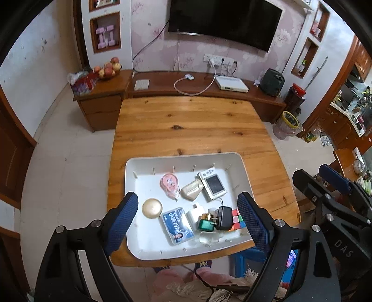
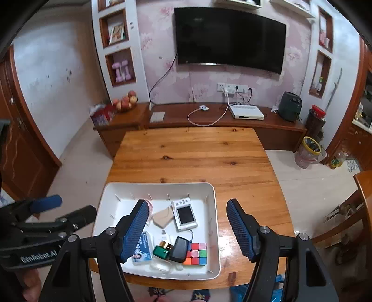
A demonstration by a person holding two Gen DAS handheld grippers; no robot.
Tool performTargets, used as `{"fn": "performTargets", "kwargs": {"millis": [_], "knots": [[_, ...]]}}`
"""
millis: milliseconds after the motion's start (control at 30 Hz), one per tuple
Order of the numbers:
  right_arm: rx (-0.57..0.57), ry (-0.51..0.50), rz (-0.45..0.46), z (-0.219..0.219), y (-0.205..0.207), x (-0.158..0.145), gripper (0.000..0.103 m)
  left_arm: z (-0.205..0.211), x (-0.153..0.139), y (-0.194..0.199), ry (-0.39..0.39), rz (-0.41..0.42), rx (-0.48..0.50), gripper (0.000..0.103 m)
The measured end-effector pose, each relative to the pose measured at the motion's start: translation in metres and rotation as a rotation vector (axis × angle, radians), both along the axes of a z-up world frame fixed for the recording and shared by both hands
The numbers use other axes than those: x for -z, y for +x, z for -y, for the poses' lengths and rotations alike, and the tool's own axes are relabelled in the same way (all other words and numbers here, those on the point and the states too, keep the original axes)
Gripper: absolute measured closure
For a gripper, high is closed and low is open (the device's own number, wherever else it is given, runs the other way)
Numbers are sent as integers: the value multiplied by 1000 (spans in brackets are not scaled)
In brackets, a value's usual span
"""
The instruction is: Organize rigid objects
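A white tray [image 1: 132, 167] sits at the near edge of the wooden table [image 1: 186, 120]. In it lie a white handheld game console [image 1: 212, 184], a pink tape dispenser [image 1: 169, 185], a beige pouch [image 1: 191, 190], a gold round compact [image 1: 152, 208], a blue card case [image 1: 177, 225], a white charger [image 1: 194, 215], a green bottle [image 1: 206, 223], a black adapter [image 1: 224, 218], a colour cube [image 1: 237, 220] and a clear box [image 1: 209, 238]. My left gripper [image 1: 188, 220] is open above the tray. My right gripper [image 2: 188, 230] is open above the tray's right side [image 2: 215, 209].
A low wooden TV cabinet [image 1: 197, 86] stands behind the table with a white set-top box [image 1: 231, 84], cable and fruit bowl [image 1: 108, 69]. A TV [image 1: 223, 21] hangs above. A bin [image 1: 287, 124] and jars stand on the floor at right.
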State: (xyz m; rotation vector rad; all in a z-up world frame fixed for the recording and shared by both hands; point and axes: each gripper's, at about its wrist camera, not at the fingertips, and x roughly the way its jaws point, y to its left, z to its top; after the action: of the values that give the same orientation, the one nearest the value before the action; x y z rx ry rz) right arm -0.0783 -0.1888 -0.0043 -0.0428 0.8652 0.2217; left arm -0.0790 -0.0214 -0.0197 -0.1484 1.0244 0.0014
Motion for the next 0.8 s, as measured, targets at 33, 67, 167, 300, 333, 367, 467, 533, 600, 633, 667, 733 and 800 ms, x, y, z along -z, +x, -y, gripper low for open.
{"fn": "performTargets", "kwargs": {"millis": [33, 67, 167, 300, 333, 367, 467, 533, 600, 633, 667, 733, 800], "knots": [[2, 6, 6, 2, -2, -3, 32, 2, -3, -1, 7, 13, 2, 14], [5, 12, 13, 5, -4, -7, 32, 3, -5, -1, 7, 21, 4, 14], [7, 29, 34, 8, -7, -17, 31, 5, -11, -2, 2, 43, 4, 14], [-8, 33, 81, 9, -12, -31, 30, 7, -17, 0, -2, 57, 0, 14], [-13, 30, 99, 8, -14, -35, 30, 8, -18, 0, -6, 60, 0, 14], [-17, 30, 112, 7, -16, -38, 30, 8, -20, 1, -10, 61, -2, 14], [-19, 26, 153, 8, -19, -45, 28, 9, -22, 2, -8, 66, -8, 14], [-16, 28, 169, 10, -19, -49, 27, 10, -24, 3, -5, 75, -11, 14], [-15, 26, 183, 10, -19, -51, 27, 12, -25, 3, -2, 81, -14, 14], [-13, 24, 188, 11, -18, -52, 27, 12, -25, 4, -1, 83, -16, 14], [-14, 23, 193, 11, -17, -52, 27, 12, -25, 5, -2, 83, -17, 14], [-17, 24, 193, 11, -16, -51, 27, 12, -25, 5, 0, 80, -16, 14], [-17, 25, 194, 12, -14, -49, 27, 12, -25, 5, 5, 81, -20, 14]]}}
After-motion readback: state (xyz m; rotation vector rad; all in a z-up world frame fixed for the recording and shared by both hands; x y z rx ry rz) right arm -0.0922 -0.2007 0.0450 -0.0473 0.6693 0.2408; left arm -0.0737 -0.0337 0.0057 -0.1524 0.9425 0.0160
